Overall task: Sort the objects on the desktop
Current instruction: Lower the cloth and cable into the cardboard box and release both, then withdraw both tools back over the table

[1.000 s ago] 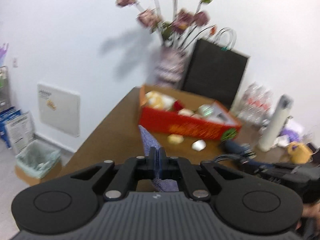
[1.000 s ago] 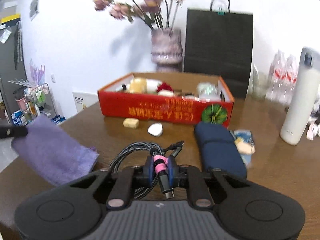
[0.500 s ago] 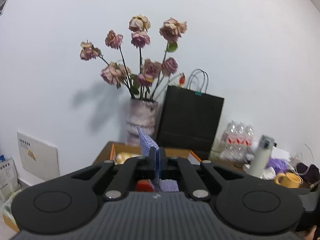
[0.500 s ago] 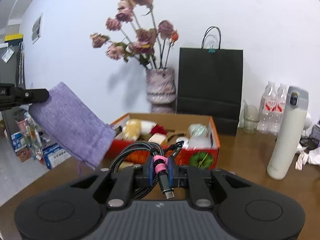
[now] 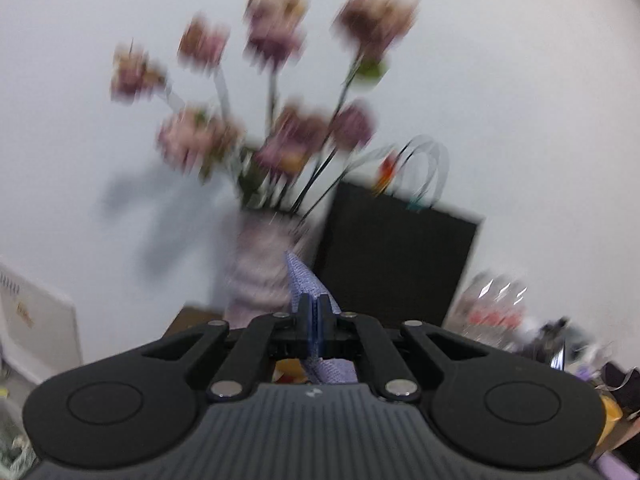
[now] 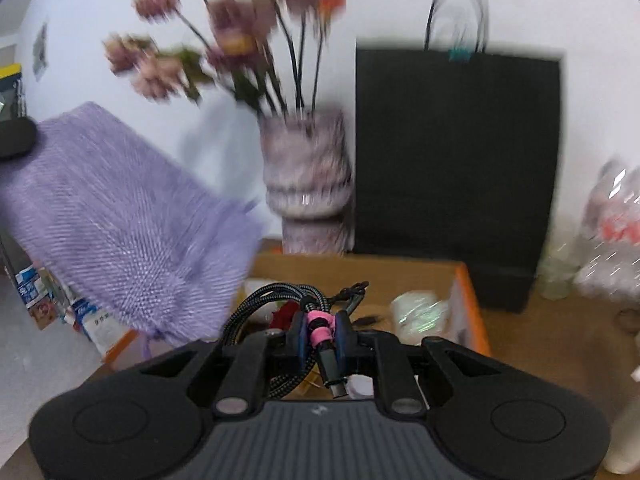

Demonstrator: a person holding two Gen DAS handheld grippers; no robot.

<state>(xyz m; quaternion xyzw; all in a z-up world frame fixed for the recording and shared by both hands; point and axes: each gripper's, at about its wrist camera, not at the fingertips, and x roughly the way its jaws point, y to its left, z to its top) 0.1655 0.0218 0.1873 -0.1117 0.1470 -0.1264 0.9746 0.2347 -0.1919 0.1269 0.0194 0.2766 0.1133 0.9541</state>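
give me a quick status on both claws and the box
Left claw shut on purple cloth. Right claw shut on braided cable. Both above orange box; nothing blocking.

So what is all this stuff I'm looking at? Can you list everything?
cloth: one, purple, hanging in the air at left, pinched by the left gripper
cable: one coiled, black-grey braided with a pink band, held over the box
box: one, orange cardboard, on the table, holding small blurred items
vase: one, mottled purple-white, behind the box
flowers: a bunch, dusty pink, in the vase
paper bag: one, black, beside the vase
water bottles: a blurred pack, clear, far right
table: one, brown wood
left gripper: black, shut on the cloth
right gripper: black, shut on the cable
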